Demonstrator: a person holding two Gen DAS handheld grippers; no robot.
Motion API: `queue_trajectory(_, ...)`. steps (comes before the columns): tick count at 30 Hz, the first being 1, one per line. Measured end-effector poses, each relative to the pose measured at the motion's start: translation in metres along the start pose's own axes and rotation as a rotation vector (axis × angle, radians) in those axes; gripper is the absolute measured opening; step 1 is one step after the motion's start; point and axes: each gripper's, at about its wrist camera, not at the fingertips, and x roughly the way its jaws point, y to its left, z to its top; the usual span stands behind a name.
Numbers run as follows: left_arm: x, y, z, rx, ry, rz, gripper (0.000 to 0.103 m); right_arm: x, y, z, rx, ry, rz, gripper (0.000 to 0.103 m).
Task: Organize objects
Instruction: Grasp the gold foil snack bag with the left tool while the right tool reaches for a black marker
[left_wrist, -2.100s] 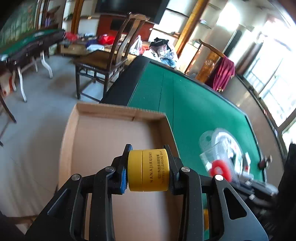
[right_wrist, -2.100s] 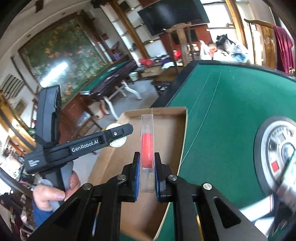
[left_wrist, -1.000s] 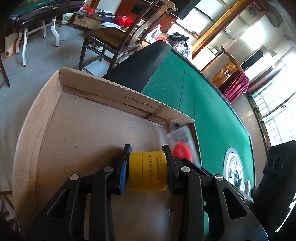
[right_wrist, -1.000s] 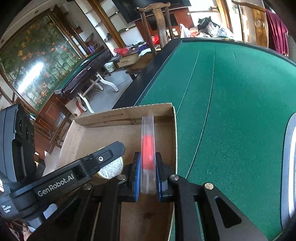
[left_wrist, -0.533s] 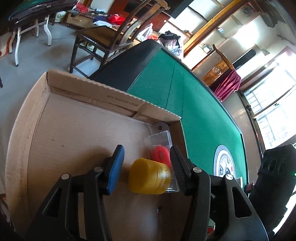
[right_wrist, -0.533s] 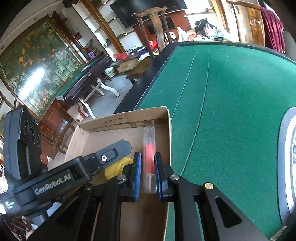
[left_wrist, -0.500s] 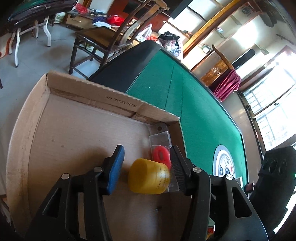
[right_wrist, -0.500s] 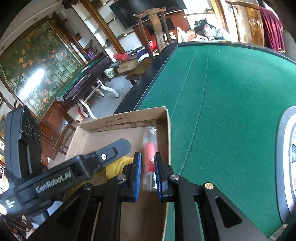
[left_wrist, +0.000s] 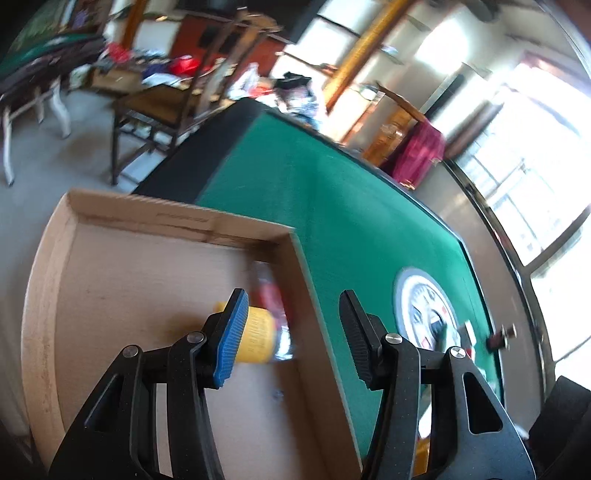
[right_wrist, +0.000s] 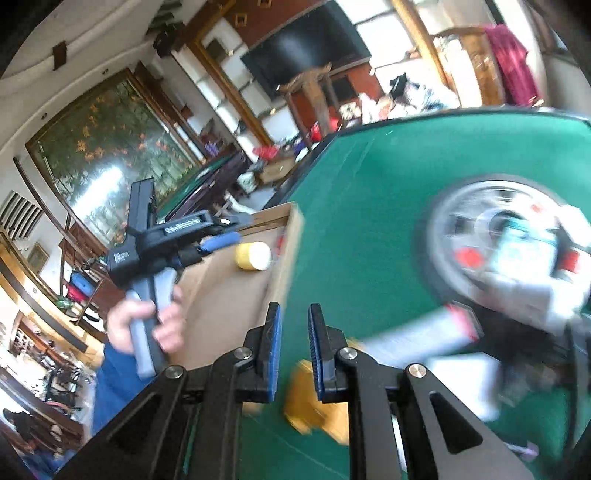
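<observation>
Step in hand: both grippers look to be between items; by my reading, each next needs a fresh thing from the pile on the green table (left_wrist: 332, 206).
Left gripper (left_wrist: 291, 332): released and empty; its jaws have just been opening and stand wide, with nothing between them.
Right gripper (right_wrist: 294, 350): jaws nearly closed with only a narrow gap, holding nothing.
Yellow jar (left_wrist: 258, 339): lies on its side on the floor of the cardboard box (left_wrist: 48, 280), just behind the left gripper's blue pad, near the wall next to the table.
Red item in clear packet (left_wrist: 271, 295): lies in the box touching or just beside the jar, against the same wall; blurred.
How to do it well: lift the left gripper clear of the box wall before swinging over; open the right gripper wider before it reaches the pile, and pick one item alone.
Pile: blurred white, red and orange things lie on and beside the round dial (right_wrist: 491, 236) set in the table; what each is I cannot tell.
In the way: the box wall between gripper and table; the crowding of the pile.
</observation>
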Motion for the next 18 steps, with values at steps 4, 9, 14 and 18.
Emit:
queue_trajectory(4,-0.001,-0.054,-0.019,0.251,0.07,-0.085,0.051,-0.055,-0.048,-0.014,0.039,-0.102,-0.049,0.014)
queue_trajectory(9,-0.001,-0.121,-0.075,0.653,0.179,-0.182,0.053,-0.085,-0.088,-0.015,0.114,-0.187,-0.092,0.041)
queue_trajectory(14,0.002,-0.149,-0.13,0.921,0.27,-0.204,0.053,-0.094,-0.092,-0.01,0.158,-0.203,0.025,0.055)
queue_trajectory(18,-0.001,-0.155,-0.161,1.053,0.298,-0.205,0.053,-0.093,-0.091,-0.011,0.18,-0.181,0.085,0.059)
